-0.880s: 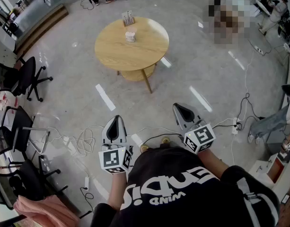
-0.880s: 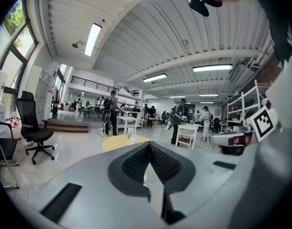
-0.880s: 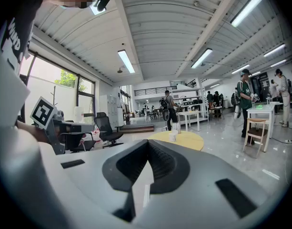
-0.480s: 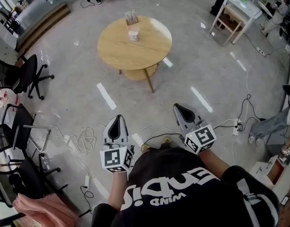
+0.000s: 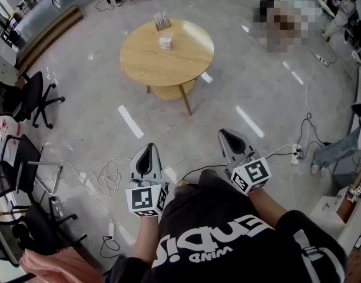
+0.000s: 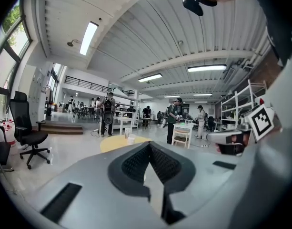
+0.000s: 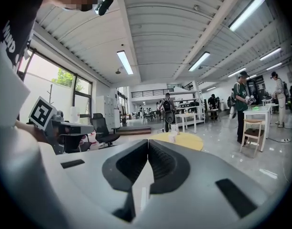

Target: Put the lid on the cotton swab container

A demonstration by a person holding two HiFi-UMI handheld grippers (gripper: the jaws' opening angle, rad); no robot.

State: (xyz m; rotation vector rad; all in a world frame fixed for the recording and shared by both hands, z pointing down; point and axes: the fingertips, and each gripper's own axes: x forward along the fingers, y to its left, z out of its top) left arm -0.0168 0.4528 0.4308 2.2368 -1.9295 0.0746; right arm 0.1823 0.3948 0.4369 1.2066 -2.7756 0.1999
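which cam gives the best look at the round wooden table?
Head view: the whole round table shows from above, with its legs, lower shelf and the small white container on top. Left gripper view: the table is a distant edge-on sliver. Right gripper view: the table looks much the same.

Left tool (image 5: 146, 149), right tool (image 5: 224, 134) closed, empty; cotton swab container (image 5: 165, 43) on round table (image 5: 180, 63), well apart

Matt wooden table (image 5: 168, 63), glossy floor (image 5: 257, 87)
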